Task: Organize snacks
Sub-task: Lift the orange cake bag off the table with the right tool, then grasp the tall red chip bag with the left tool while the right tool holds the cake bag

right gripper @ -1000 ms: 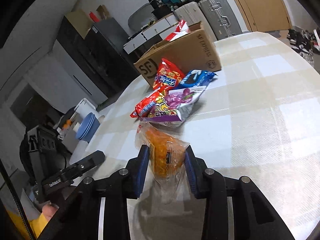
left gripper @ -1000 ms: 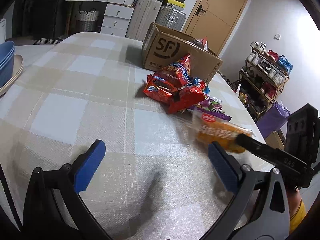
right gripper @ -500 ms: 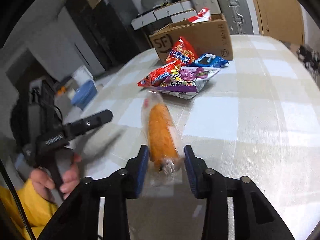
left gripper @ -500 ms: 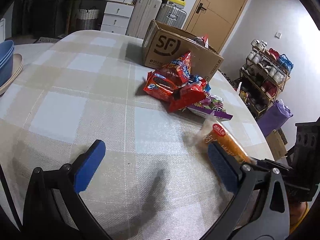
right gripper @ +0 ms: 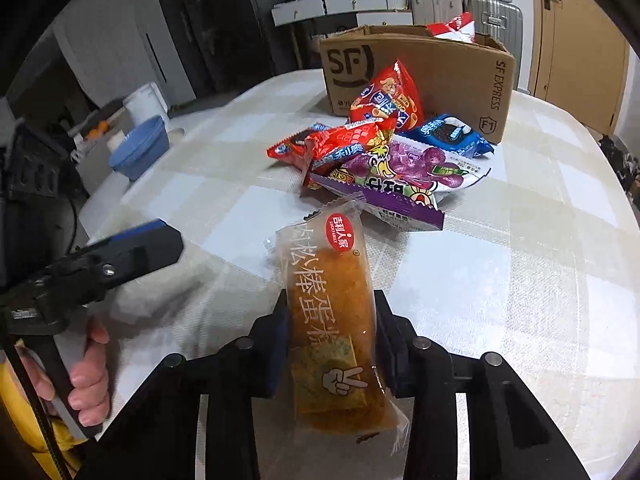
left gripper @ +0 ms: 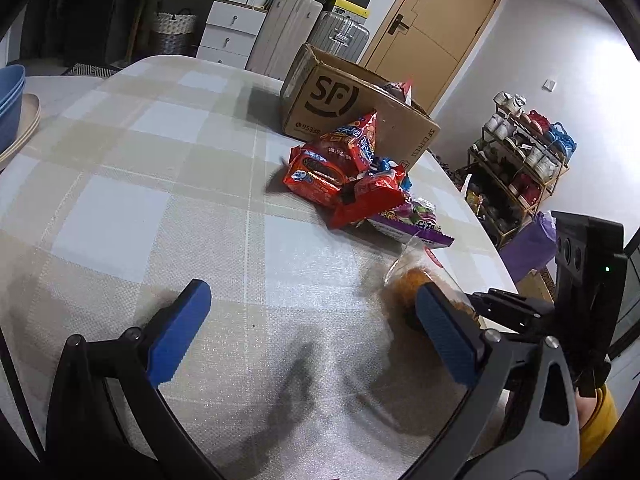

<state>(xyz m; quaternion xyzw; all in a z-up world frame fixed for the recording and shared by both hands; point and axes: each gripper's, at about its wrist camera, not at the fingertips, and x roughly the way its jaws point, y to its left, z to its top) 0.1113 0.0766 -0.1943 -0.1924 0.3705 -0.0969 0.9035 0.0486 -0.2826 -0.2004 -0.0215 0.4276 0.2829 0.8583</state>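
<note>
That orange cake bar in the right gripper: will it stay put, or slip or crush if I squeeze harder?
The cake bar sits lengthwise between the right gripper's closing jaws, in a loose, glossy clear wrapper, so it could well slide. The filling looks soft and would probably crush under a hard squeeze. It seems light, and the free wrapper ends will likely flop.

The tablecloth (left gripper: 168, 184) looked like rough woven cloth — matt, not shiny. The snack wrapper (right gripper: 320, 264) was clear, glossy plastic. The box (right gripper: 448, 72) near the far edge was plain brown cardboard — dull. The red bags (left gripper: 340, 168) shone.
</note>
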